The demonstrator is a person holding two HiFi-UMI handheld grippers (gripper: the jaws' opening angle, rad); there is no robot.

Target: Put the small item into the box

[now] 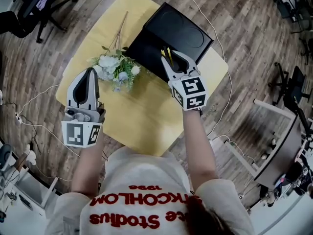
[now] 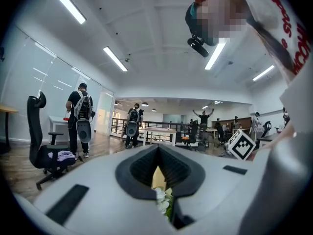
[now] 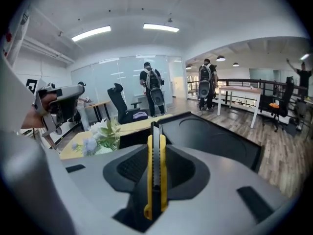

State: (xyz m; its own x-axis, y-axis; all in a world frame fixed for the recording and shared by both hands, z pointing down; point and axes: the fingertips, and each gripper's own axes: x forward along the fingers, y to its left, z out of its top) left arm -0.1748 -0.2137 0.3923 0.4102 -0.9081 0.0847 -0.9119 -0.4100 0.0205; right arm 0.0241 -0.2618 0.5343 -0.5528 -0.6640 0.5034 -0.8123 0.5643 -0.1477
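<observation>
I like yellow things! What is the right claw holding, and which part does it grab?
A yellow utility knife, pinched by its body's sides in the right claw, front end poking past the tips. The left claw holds nothing.

I see a pale yellow table (image 1: 142,116) with rounded corners standing on a wood-plank floor (image 1: 234,13). A black box (image 1: 181,33) sits at its far right corner, with round recesses in its surface. Just beside the box's left edge lies a bunch of artificial flowers (image 1: 115,67) (white and pale-blue blooms), with its stems pointing away from me.
</observation>
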